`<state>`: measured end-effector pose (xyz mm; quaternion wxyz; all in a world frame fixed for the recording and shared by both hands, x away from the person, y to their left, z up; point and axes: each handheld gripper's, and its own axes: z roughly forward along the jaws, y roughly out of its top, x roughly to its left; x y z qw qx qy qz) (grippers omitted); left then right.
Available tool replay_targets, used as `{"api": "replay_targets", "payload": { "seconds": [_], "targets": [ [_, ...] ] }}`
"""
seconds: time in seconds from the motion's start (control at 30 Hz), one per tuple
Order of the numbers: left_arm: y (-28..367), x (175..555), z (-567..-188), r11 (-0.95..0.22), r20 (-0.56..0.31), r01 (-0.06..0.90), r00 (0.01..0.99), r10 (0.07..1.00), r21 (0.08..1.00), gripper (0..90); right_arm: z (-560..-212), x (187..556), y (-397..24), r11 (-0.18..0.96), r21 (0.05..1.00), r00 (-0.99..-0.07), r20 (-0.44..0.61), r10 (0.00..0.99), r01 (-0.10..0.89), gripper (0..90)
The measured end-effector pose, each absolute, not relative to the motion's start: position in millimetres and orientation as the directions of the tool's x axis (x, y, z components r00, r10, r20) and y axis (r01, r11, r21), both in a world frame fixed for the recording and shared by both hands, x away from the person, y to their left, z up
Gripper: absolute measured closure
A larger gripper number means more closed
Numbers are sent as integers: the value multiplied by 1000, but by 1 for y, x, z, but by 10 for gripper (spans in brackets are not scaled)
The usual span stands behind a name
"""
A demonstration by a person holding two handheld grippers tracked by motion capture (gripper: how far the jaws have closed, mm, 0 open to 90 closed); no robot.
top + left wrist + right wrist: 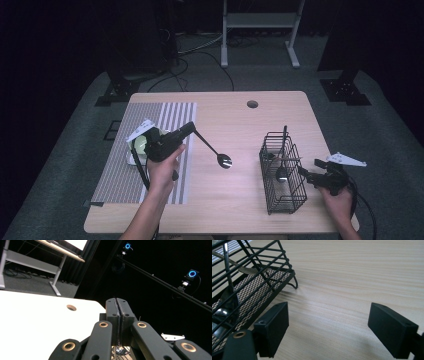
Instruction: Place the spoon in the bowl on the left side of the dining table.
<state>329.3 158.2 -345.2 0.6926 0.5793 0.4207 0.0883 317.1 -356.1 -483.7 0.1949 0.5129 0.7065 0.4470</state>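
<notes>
The left hand-held gripper [189, 129] is clamped on a spoon [214, 150] by its handle tip, bowl hanging over the tabletop [235, 200] left of the wire basket [282, 175]. The right hand-held gripper [311, 175] rests wide open and empty just right of the basket. Held so far out, the spoon could pivot or catch the basket's rim and tip it.

Black-handled spoon [214, 150] aloft, bowl downward

A spoon [216, 152] hangs between the mat [120, 175] and the wire basket [292, 197].
</notes>
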Motion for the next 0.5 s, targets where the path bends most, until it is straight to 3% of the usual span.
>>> {"api": "replay_targets", "payload": {
  "seconds": [0.5],
  "targets": [
    [172, 331, -351, 322, -486, 367, 598, 637, 873, 894, -484, 317, -356, 76, 832, -399, 181, 899, 549, 160]
  ]
}}
